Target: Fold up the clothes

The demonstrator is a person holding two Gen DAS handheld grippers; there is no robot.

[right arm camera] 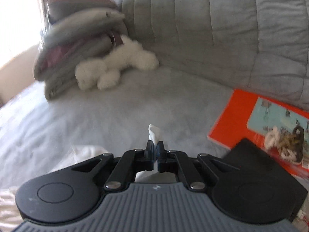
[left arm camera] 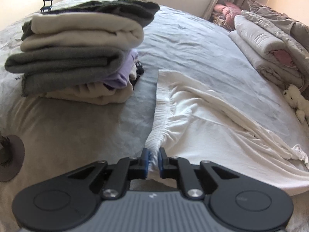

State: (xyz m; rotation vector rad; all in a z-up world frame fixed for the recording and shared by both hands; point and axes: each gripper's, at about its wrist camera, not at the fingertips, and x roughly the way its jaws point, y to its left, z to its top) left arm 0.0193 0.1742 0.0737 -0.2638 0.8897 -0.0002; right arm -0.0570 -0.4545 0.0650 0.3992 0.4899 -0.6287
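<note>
White cloth, a garment [left arm camera: 202,116] with a gathered band, is spread on the pale blue bedsheet [left arm camera: 193,44], just right of a stack of folded clothes [left arm camera: 77,54]. Its near band edge is pinched between the blue pads of the left gripper [left arm camera: 154,157], which is clamped on it. Over at the right gripper [right arm camera: 155,151], the jaws are clenched on a small tuft of the same white cloth, which pokes up past the fingertips. Farther off, a white plush toy [right arm camera: 115,65] is seen against folded bedding [right arm camera: 77,44], and an orange box [right arm camera: 260,125] lies at the right.
</note>
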